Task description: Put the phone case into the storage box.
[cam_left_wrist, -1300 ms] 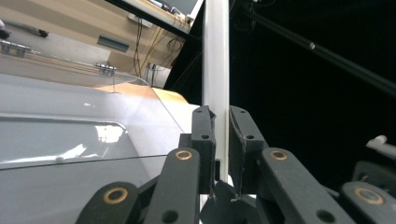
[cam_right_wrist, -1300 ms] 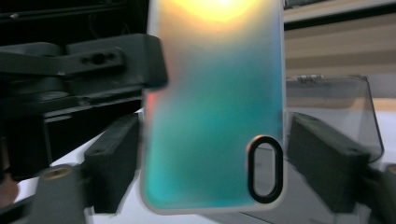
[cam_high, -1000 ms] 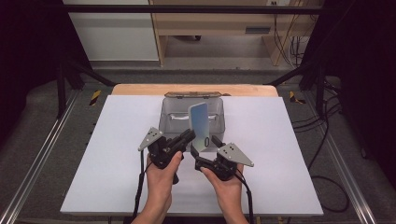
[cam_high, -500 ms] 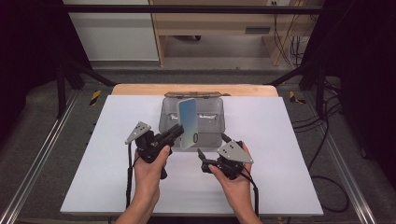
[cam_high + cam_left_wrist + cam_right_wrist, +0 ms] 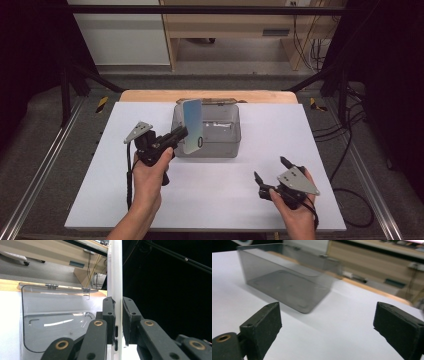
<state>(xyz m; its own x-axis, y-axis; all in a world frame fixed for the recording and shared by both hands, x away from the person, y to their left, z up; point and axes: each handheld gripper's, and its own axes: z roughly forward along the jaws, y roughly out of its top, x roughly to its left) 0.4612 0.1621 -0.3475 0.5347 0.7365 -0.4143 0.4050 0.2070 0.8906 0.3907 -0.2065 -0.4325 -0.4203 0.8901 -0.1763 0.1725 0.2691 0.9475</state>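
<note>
Evidently the right gripper (image 5: pixel 270 176) had let go and swung away to the near right of the tabletop (image 5: pixel 100 200), fingers spread and empty. That left the lid (image 5: pixel 192 125), stood on edge at the box's (image 5: pixel 220 142) left side, pinched by the left gripper (image 5: pixel 183 132) alone. One lid, one box, two grippers.

On the white table (image 5: pixel 210 200) a clear grey box (image 5: pixel 220 142) sat toward twelve o'clock, and the left gripper (image 5: pixel 181 134) had its jaws pinched on a pale flat lid (image 5: pixel 192 125) held upright at the box's nine o'clock edge. The right gripper (image 5: pixel 272 170) hovered over bare table well apart from the box, toward five o'clock of it, its jaws spread wide with nothing between them
</note>
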